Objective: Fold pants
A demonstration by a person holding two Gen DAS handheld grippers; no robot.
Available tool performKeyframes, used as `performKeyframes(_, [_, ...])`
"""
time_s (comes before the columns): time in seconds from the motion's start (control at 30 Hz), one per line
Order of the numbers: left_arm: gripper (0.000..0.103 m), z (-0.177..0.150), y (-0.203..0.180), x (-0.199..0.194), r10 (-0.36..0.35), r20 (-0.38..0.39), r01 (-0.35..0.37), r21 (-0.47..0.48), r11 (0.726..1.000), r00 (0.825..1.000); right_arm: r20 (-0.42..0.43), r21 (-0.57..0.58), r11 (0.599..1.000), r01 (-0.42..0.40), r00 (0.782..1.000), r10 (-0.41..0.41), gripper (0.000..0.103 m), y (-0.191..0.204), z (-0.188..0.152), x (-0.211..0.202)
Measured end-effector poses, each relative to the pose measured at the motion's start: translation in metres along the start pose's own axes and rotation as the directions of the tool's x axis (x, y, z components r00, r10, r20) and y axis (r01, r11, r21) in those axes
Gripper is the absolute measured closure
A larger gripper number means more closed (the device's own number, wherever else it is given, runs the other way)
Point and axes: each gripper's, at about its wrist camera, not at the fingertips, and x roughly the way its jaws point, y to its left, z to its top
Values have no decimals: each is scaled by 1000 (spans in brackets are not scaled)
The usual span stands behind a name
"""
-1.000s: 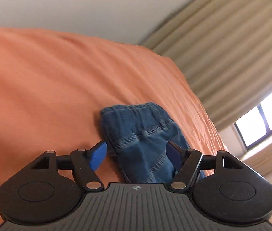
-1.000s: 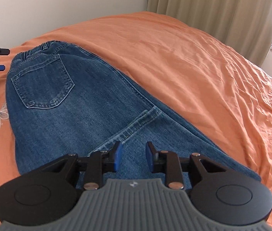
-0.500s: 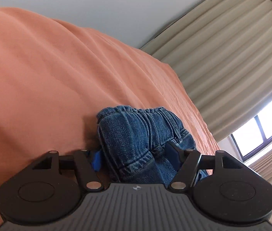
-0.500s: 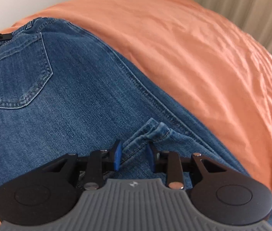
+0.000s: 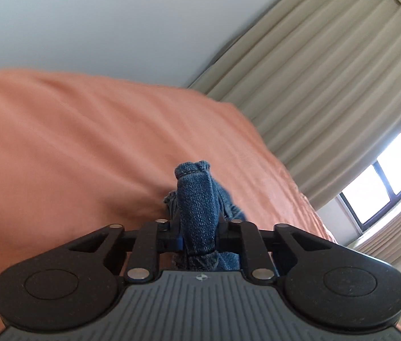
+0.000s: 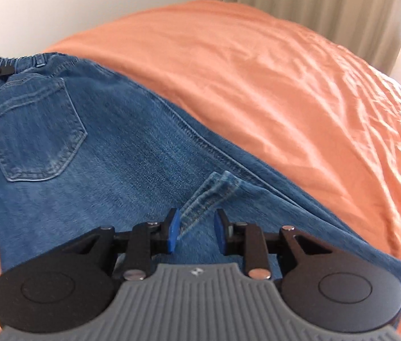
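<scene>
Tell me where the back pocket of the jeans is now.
In the right wrist view the back pocket lies at the left, on the jeans, just below the waistband and beside the orange bedspread.

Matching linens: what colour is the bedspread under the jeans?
Orange bedspread, clearest in the right wrist view.

Bright daylight enters through the window (image 5: 393,182), blown out white; fisheye edges curve, with slight motion blur.
</scene>
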Motion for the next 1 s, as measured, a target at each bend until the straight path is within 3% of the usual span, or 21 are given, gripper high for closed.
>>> performKeyframes(0.17, [85, -4, -96, -35, -69, 49, 58, 201, 978, 996, 30, 79, 997, 23, 999, -25, 80, -22, -26, -61])
performKeyframes(0.27, [85, -31, -167, -58, -133, 64, 100, 371, 923, 989, 56, 130, 991, 25, 998, -33, 80, -38, -52, -93])
performKeyframes(0.37, [85, -70, -232, -75, -172, 62, 112, 538, 835, 983, 72, 174, 984, 31, 996, -44, 80, -53, -80, -119])
performKeyframes(0.43, [85, -102, -270, -80, -184, 53, 109, 638, 763, 982, 90, 212, 977, 35, 994, -55, 80, -63, -101, -136])
performKeyframes(0.57, [85, -173, -324, -75, -180, -2, 117, 768, 629, 984, 132, 327, 945, 31, 988, -78, 83, -81, -147, -154])
performKeyframes(0.73, [86, -270, -354, -54, -145, -133, 186, 868, 460, 980, 197, 475, 880, 22, 972, -130, 83, -95, -195, -155])
performKeyframes(0.87, [86, -348, -355, -34, -24, -271, 263, 902, 341, 962, 236, 558, 829, -30, 964, -125, 82, -108, -222, -149])
performKeyframes(0.93, [86, -369, -347, -28, 29, -324, 297, 896, 331, 946, 228, 570, 820, -41, 967, -110, 82, -115, -230, -148])
performKeyframes(1.0, [84, -373, -335, -27, 87, -391, 338, 872, 354, 916, 225, 572, 819, -45, 969, -105, 82, -122, -235, -147])
